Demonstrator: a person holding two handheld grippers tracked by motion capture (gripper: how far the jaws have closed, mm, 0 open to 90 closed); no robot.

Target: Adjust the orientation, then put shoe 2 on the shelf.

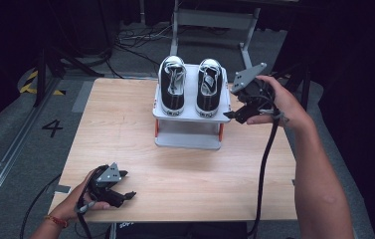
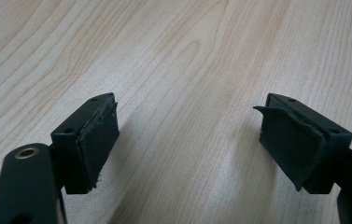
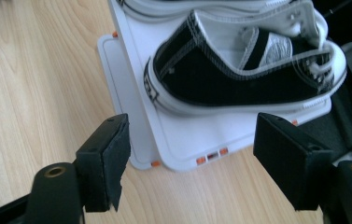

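Two sneakers (image 1: 190,85) side by side on rack (image 1: 189,130); right gripper (image 1: 238,114) jaws apart beside it; left gripper (image 1: 120,197) jaws apart, empty, over table (image 1: 125,129).

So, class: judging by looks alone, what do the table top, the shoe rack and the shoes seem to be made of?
Table top: pale wood or wood-look laminate, matt; long grain lines run across it.
Shoe rack: probably moulded plastic, smooth light grey, with rounded corners and small orange clips.
Shoes: black uppers look like canvas or suede, with white stitching; the white soles look like rubber.
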